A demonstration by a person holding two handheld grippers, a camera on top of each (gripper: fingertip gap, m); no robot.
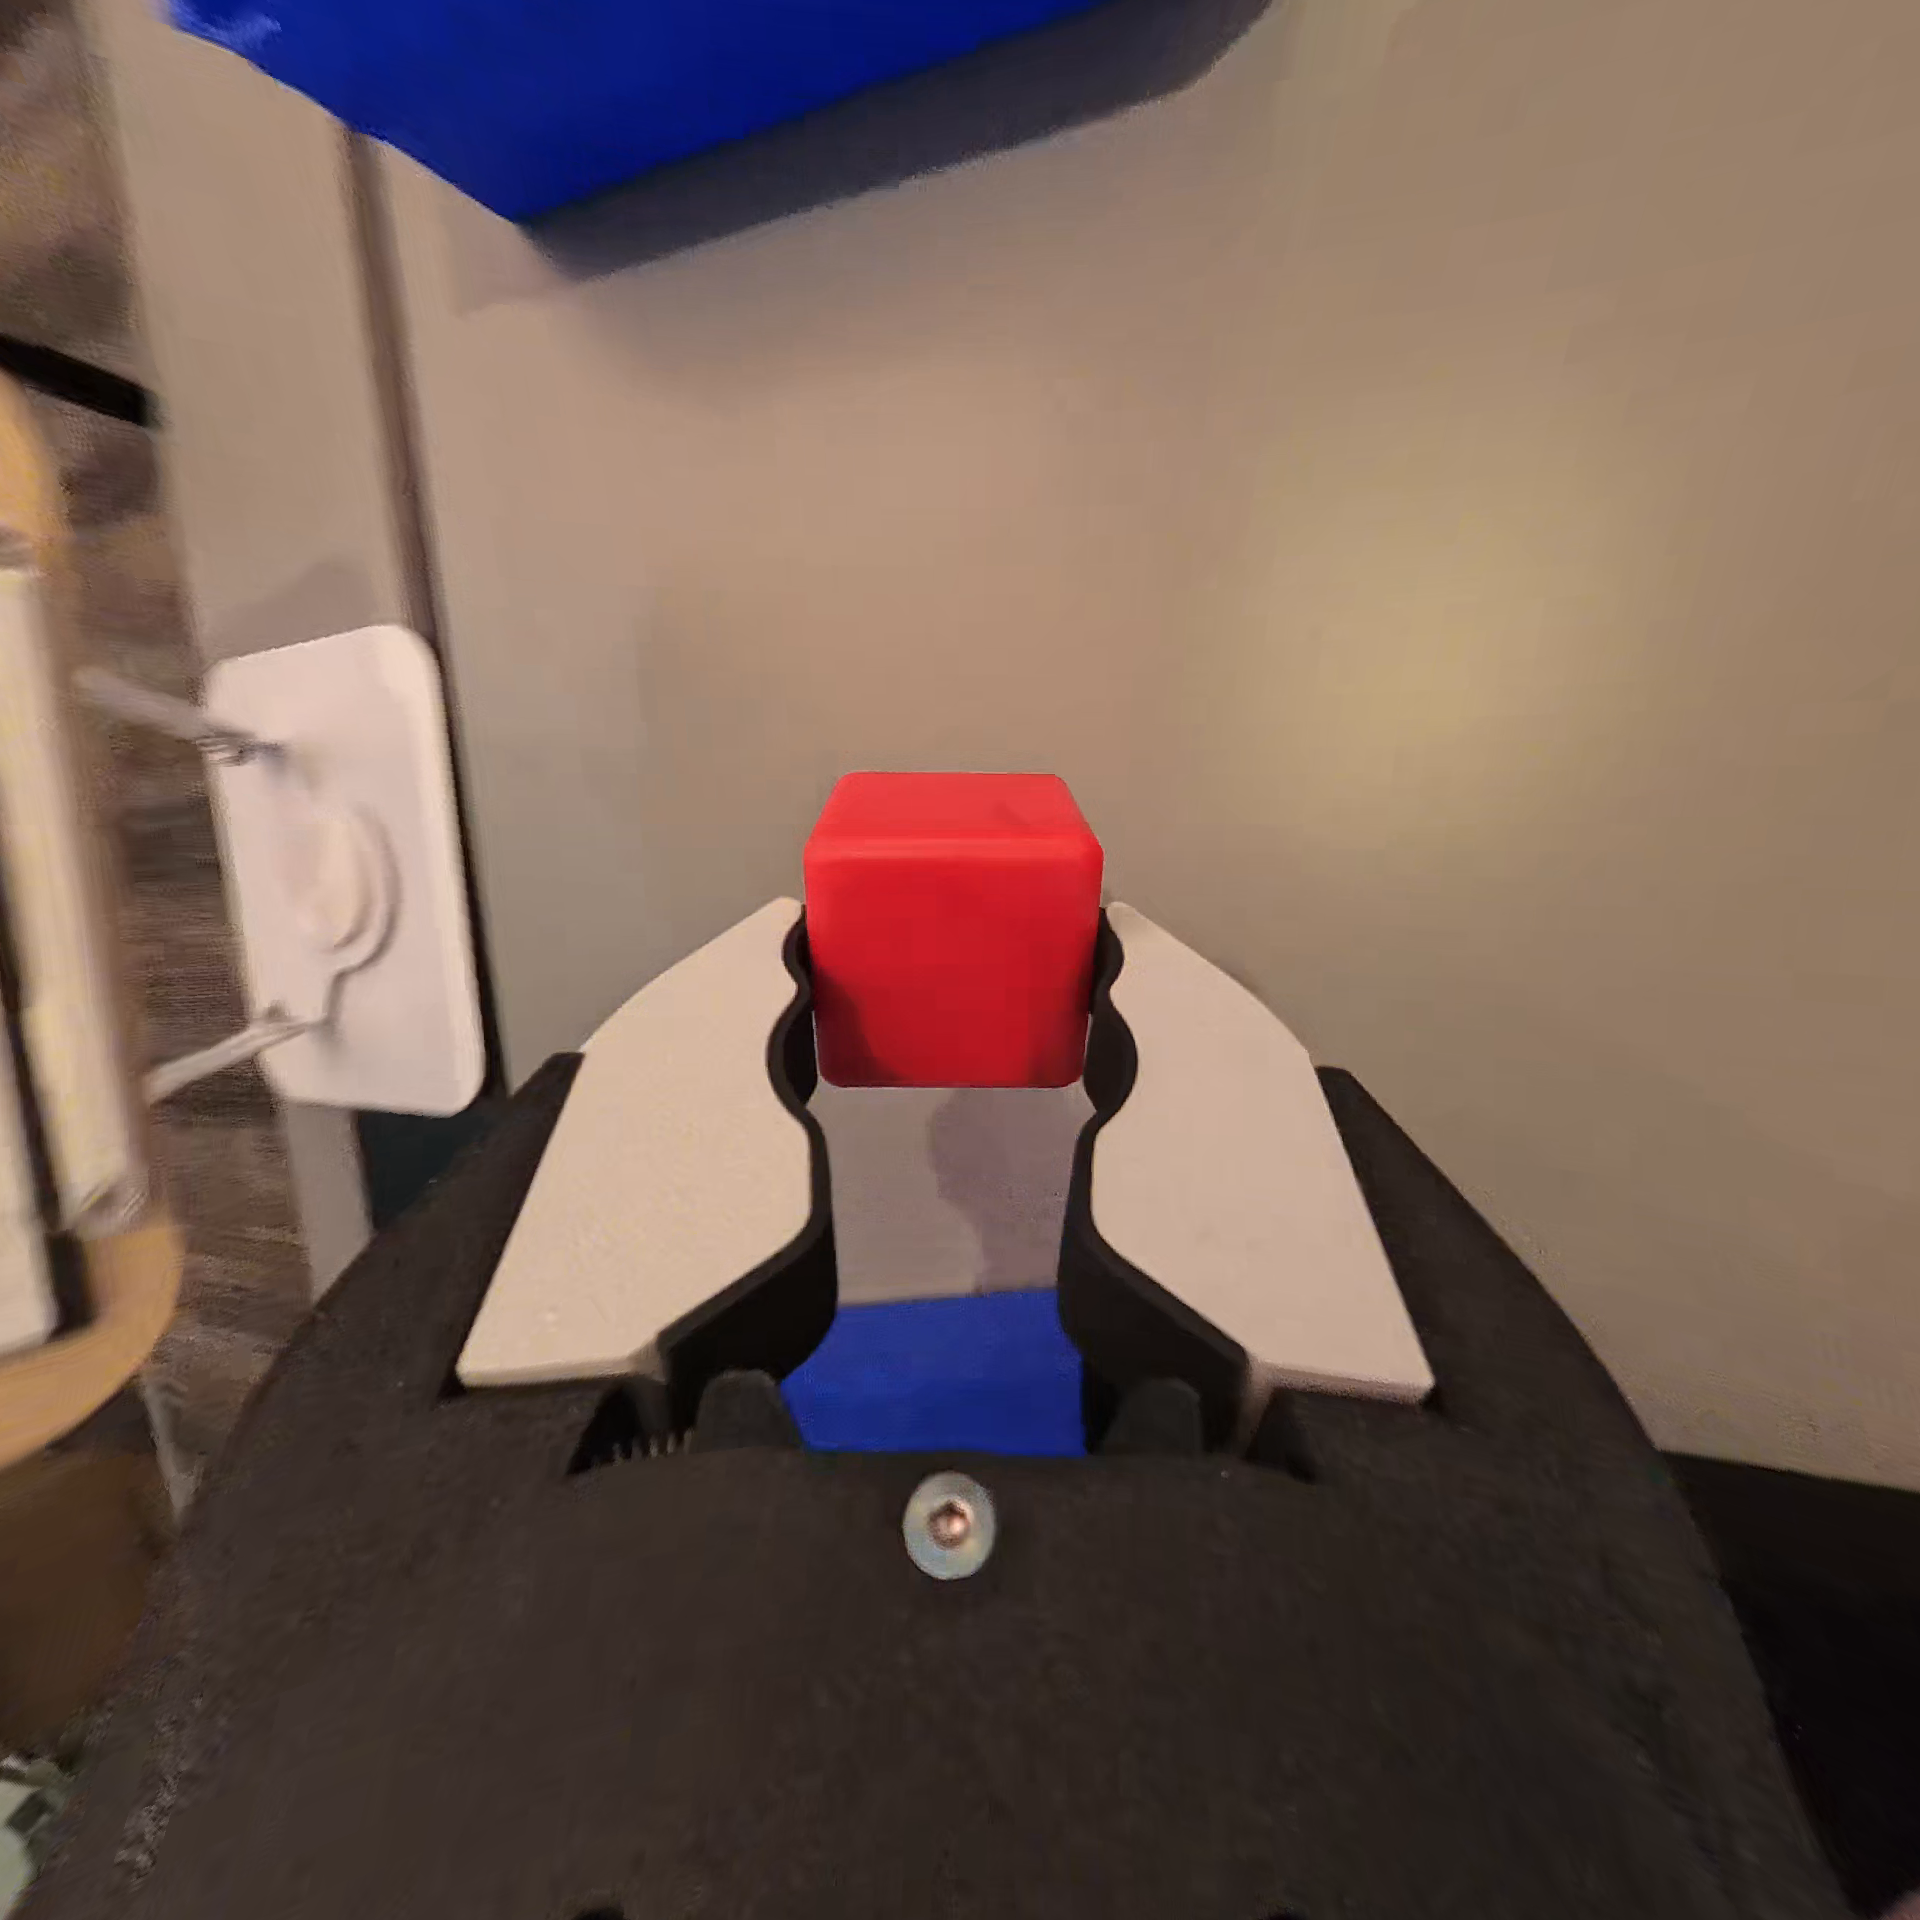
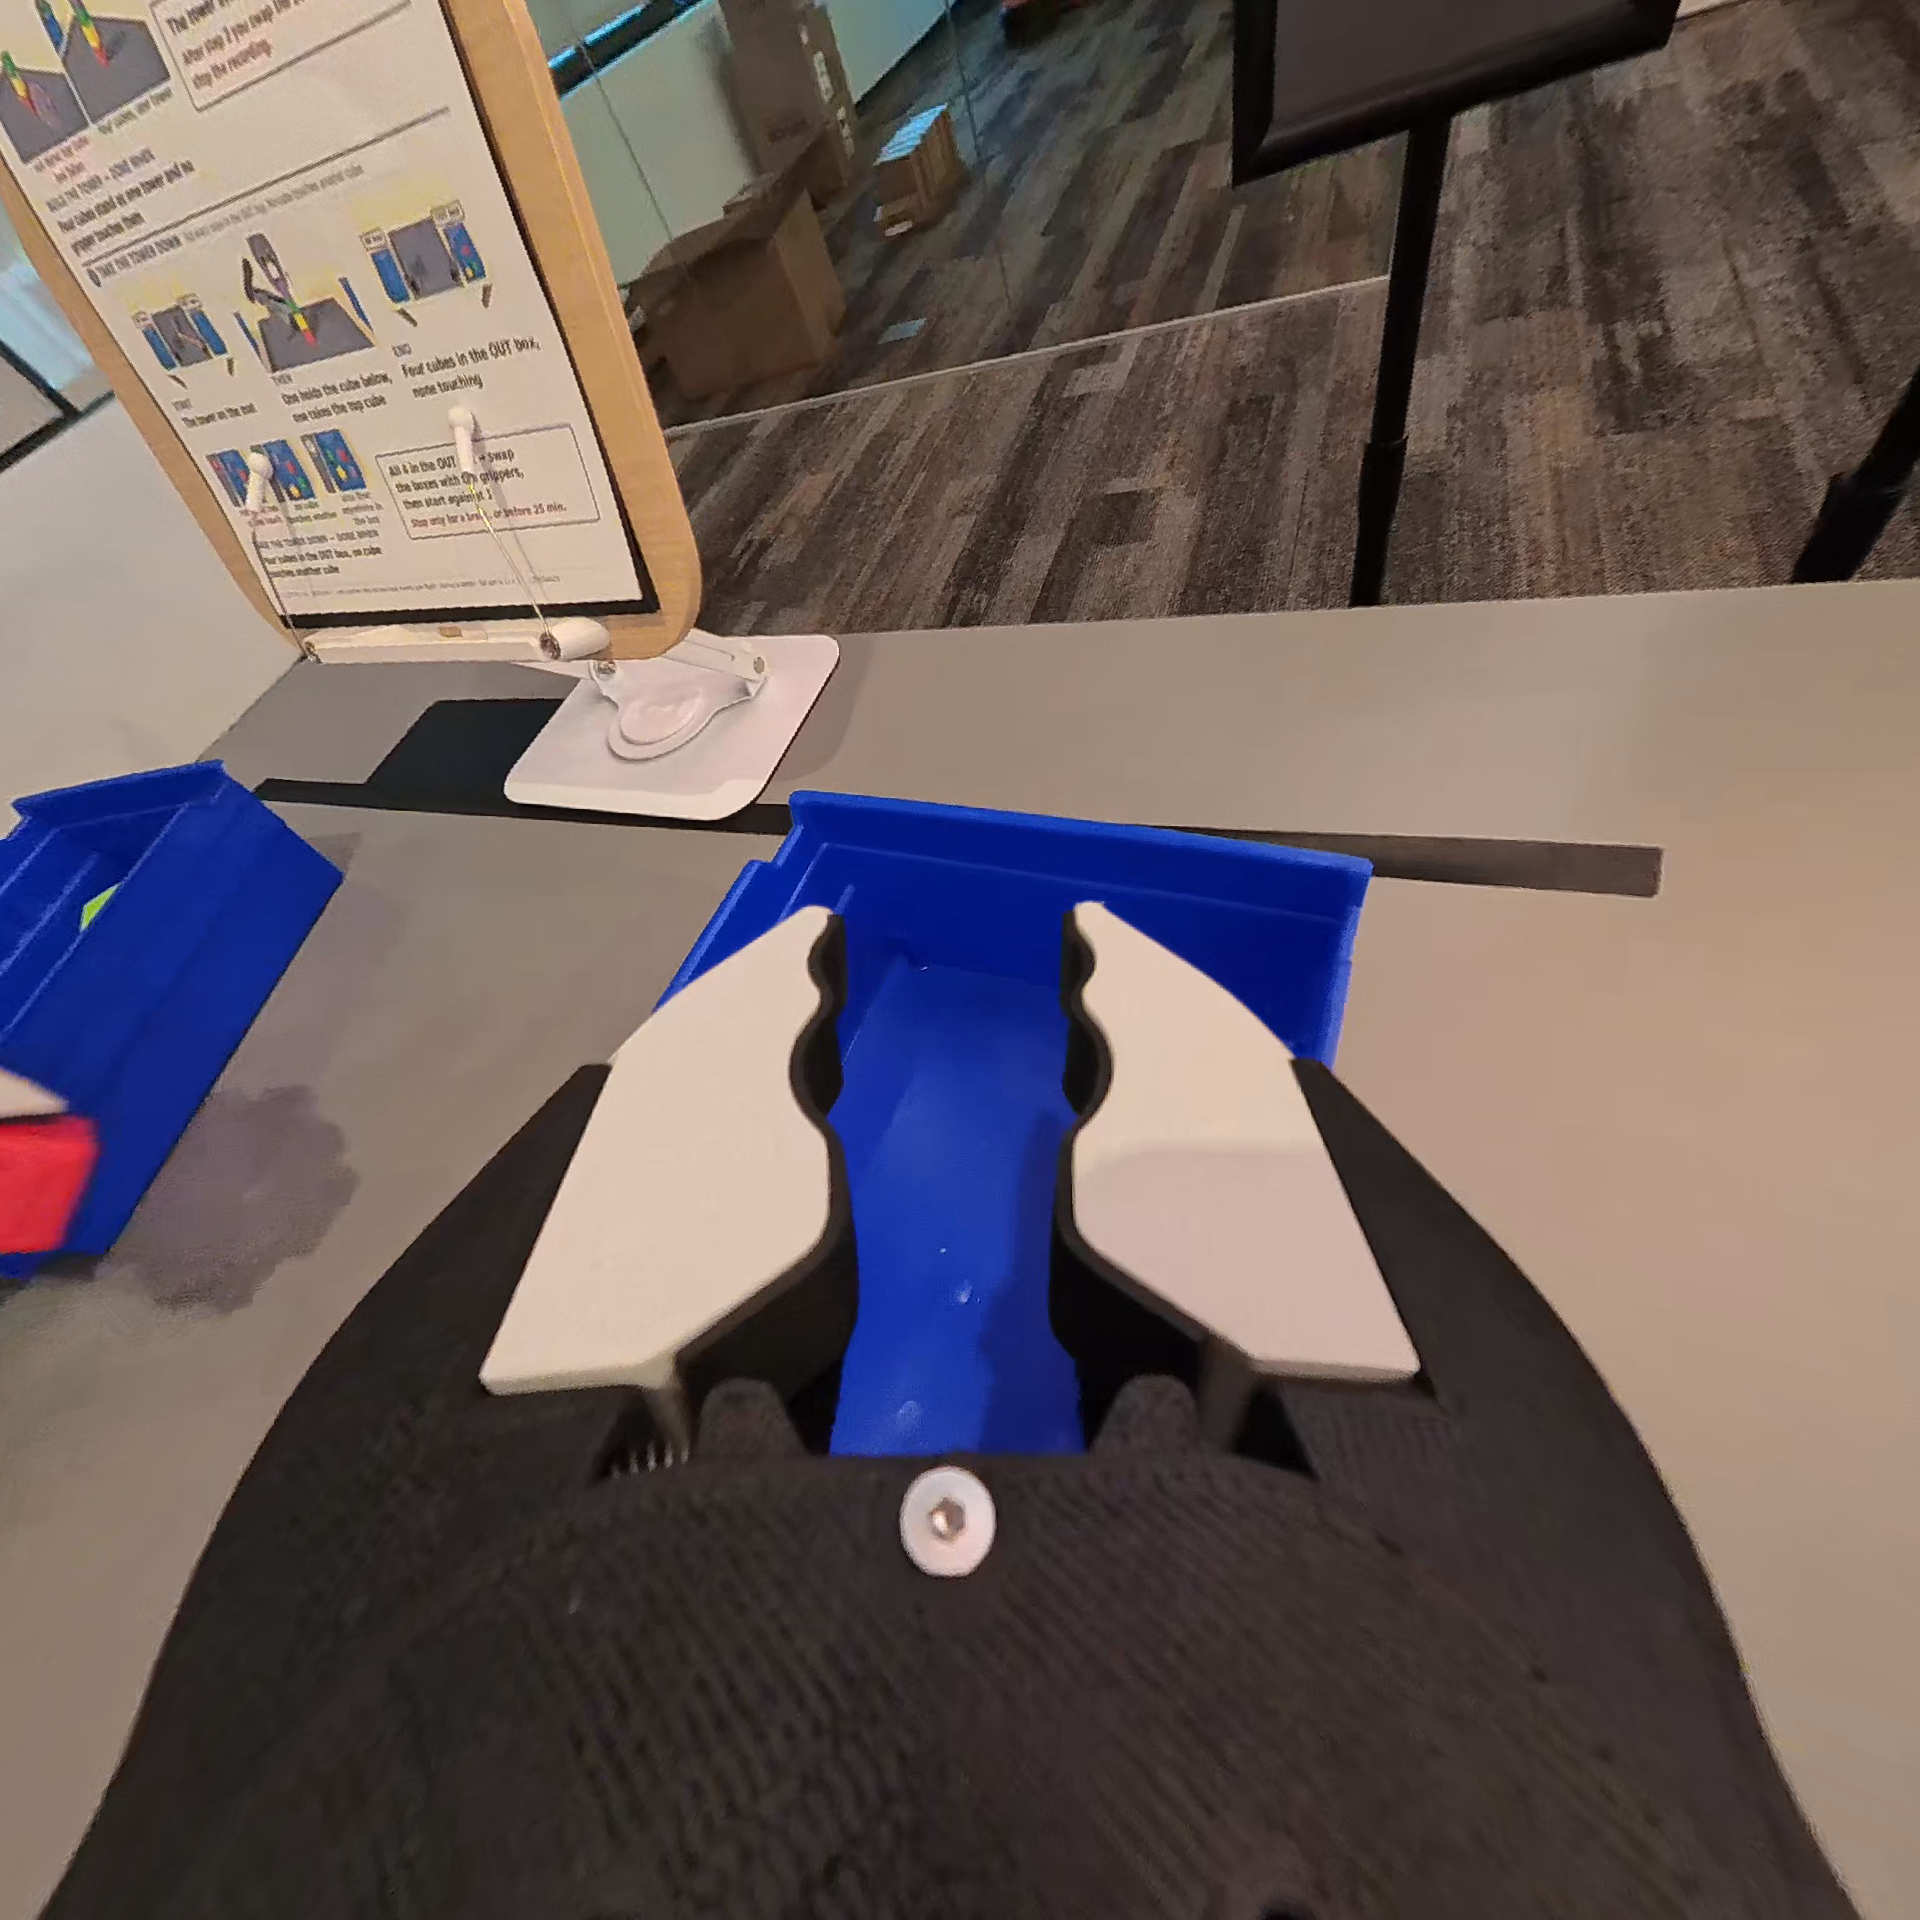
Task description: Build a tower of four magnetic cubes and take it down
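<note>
1. Left wrist view: the left hand-held gripper (image 1: 951, 935) pinches a red cube (image 1: 951, 935) between its two fingertips, lifted clear above the grey table (image 1: 1455, 675).
2. A blue box (image 1: 644, 94) lies at the top edge of this view, blurred, and a strip of another blue box (image 1: 935, 1371) shows low between the fingers.
3. At the left edge sit the white base (image 1: 353, 873) of a stand and a blurred wooden board; beyond the table edge there is dark patterned carpet.
4. Right wrist view: the right hand-held gripper (image 2: 951, 935) holds nothing, its fingers spread apart, and it hovers over an open blue box (image 2: 1081, 862) whose floor shows bare between the fingers.
5. A second blue box (image 2: 156, 935) stands to the left on the same table (image 2: 1558, 1143), with something green showing inside it, and the red cube (image 2: 42, 1184) appears blurred at the left edge in front of that box.
6. A dull stain (image 2: 260, 1195) marks the table next to the second box.
7. A wood-framed instruction board (image 2: 343, 312) stands tilted on its white base (image 2: 675, 738) at the far side, beside a black strip (image 2: 1507, 862) running across the table.
8. Behind, the room has grey wood-patterned carpet (image 2: 1143, 436), cardboard boxes (image 2: 748, 281) and a black pole stand (image 2: 1403, 312).
</note>
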